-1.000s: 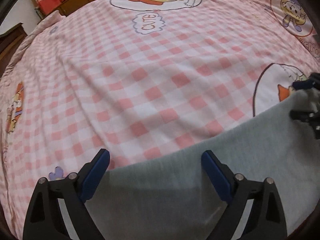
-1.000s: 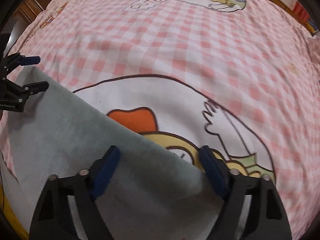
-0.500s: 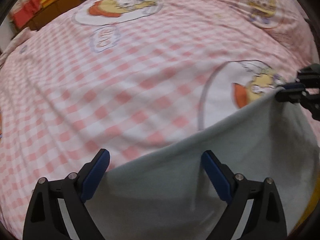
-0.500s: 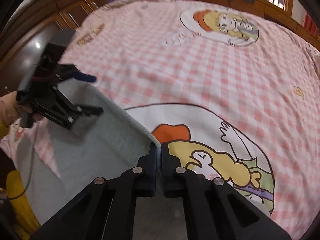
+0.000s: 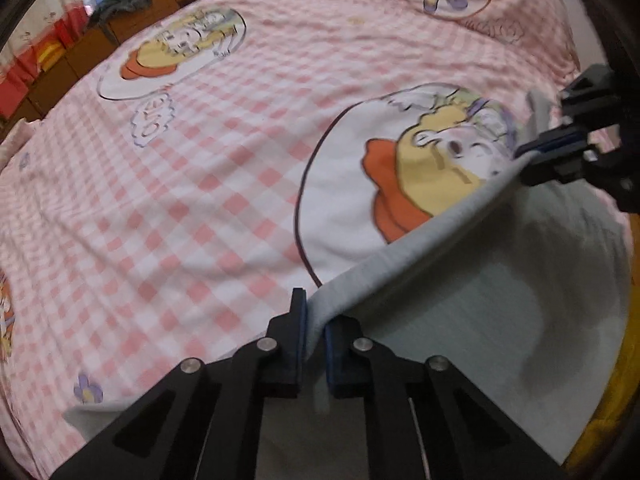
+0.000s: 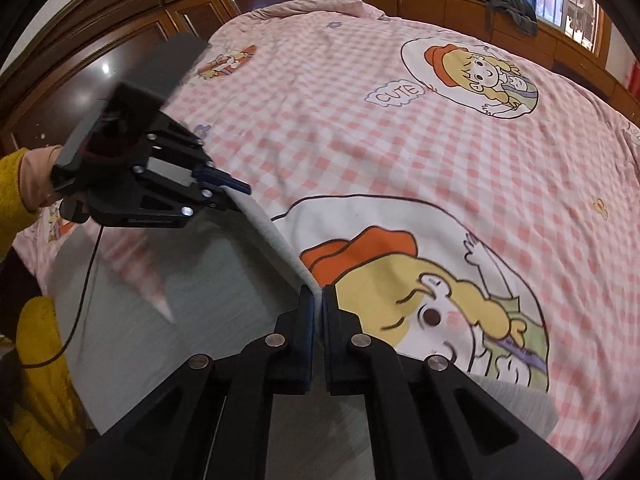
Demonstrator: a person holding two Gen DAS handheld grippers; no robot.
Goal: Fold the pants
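Note:
Pale grey pants [image 5: 460, 320] lie at the near edge of the bed, their far edge lifted off the quilt and stretched between my two grippers. My left gripper [image 5: 316, 320] is closing down onto that edge, the cloth pinched between its blue pads; the right wrist view shows it at the left [image 6: 236, 190], held by a hand [image 6: 36, 184] in a yellow sleeve. My right gripper [image 6: 320, 296] is shut on the same edge of the pants [image 6: 220, 300] further along, and it appears at the right [image 5: 532, 152] of the left wrist view.
A pink checked quilt [image 6: 360, 168] with round cartoon prints covers the whole bed. A dark wooden wardrobe [image 6: 120, 32] stands to the left. A low wooden cabinet [image 6: 440, 0] with dark clothing [image 6: 508, 4] on it runs along the far side.
Both grippers went from open around the pants' edge to shut on it, right first, then left. Both have risen, lifting the edge off the quilt.

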